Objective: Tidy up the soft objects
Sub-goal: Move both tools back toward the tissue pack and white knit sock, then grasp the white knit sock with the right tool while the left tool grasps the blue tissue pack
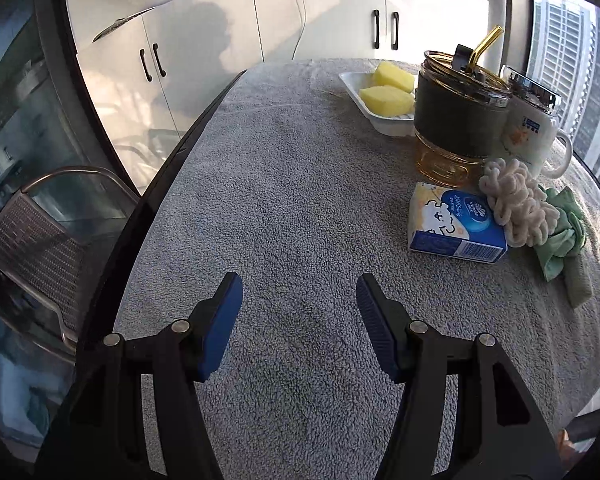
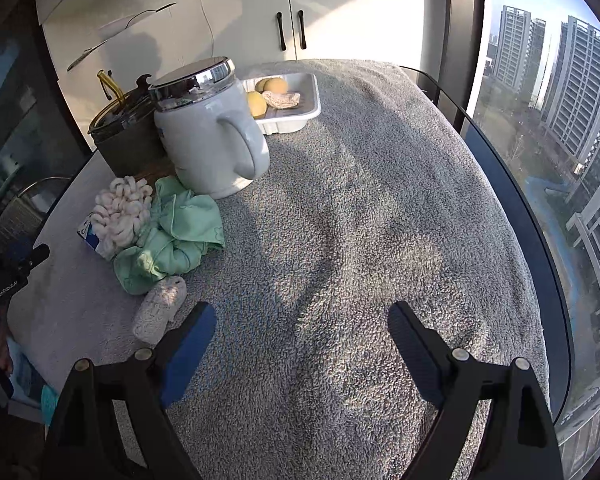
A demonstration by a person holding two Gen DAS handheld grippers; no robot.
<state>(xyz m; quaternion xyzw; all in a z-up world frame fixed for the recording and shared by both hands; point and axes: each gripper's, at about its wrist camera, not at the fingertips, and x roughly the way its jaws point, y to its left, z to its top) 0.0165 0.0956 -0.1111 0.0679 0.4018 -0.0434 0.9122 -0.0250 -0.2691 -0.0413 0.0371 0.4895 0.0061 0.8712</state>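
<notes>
A white tray point(image 1: 356, 90) at the far end of the towel-covered table holds two yellow sponges point(image 1: 388, 98); in the right wrist view the tray point(image 2: 312, 98) also holds a beige pad point(image 2: 282, 99). A cream looped scrunchie point(image 1: 516, 204) and a crumpled green cloth point(image 1: 564, 236) lie beside a blue tissue pack point(image 1: 456, 226). They also show in the right wrist view: scrunchie point(image 2: 120, 212), green cloth point(image 2: 176, 232), and a small white knit piece point(image 2: 160, 308) near the left finger. My left gripper point(image 1: 299, 284) is open and empty. My right gripper point(image 2: 302, 312) is open and empty.
A dark tumbler with a yellow straw point(image 1: 456, 112) and a white lidded mug point(image 1: 532, 128) stand between the tray and the soft items; the mug point(image 2: 208, 136) looms large in the right wrist view. A chair point(image 1: 40, 240) stands left of the table. White cabinets stand behind.
</notes>
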